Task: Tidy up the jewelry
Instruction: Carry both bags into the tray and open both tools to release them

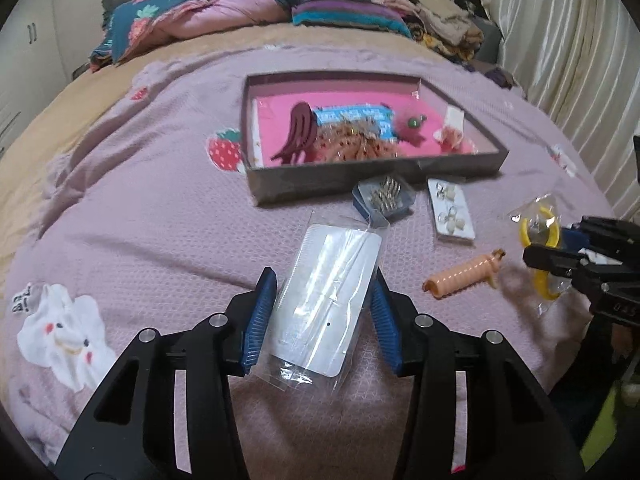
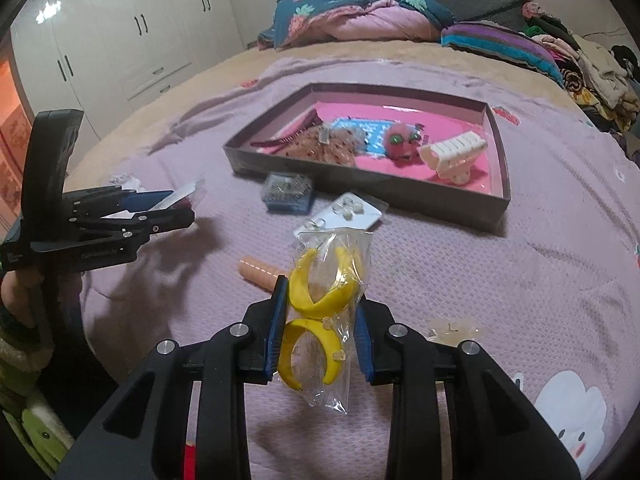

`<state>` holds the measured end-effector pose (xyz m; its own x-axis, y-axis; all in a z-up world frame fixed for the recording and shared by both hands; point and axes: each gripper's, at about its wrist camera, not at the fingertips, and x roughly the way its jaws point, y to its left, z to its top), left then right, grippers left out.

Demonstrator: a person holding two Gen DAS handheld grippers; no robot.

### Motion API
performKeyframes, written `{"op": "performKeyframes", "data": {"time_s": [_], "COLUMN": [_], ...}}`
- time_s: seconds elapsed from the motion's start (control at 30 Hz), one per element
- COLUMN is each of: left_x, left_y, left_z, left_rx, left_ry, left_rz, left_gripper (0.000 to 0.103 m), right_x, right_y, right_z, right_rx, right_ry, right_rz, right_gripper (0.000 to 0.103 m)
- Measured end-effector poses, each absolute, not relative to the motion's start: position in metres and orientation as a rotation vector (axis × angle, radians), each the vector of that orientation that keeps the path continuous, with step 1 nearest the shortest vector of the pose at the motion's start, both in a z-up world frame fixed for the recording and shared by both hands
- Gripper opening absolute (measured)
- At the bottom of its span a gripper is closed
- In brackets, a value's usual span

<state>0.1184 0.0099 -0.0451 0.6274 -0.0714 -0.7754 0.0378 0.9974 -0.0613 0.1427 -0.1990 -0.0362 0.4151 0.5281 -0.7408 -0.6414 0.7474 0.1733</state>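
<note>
My left gripper is shut on a white jewelry card in a clear sleeve, held just above the lilac bedspread. My right gripper is shut on a clear bag of yellow hoop earrings, also lifted off the bed. A grey tray with a pink liner lies ahead and holds a dark red comb, a blue card, a pink pompom and a white hair claw. In the right wrist view the left gripper shows at the left with its card.
Between the grippers and the tray lie a small blue box of clips, a white card of clear earrings and a peach spiral hair tie. Folded quilts and clothes pile up at the bed's far end.
</note>
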Motion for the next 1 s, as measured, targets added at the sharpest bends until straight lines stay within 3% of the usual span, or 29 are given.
{"op": "performKeyframes", "data": {"time_s": [1.0], "left_x": [0.180], "left_y": [-0.032], "left_z": [0.037], "left_rx": [-0.057], "left_ry": [0.724], "left_rz": [-0.116], "left_gripper": [0.038], "right_x": [0.191], "right_y": [-0.251], "right_z": [0.064], "right_rx": [-0.017], "right_ry": [0.617], "right_rz": [0.596], "right_gripper": [0.029]}}
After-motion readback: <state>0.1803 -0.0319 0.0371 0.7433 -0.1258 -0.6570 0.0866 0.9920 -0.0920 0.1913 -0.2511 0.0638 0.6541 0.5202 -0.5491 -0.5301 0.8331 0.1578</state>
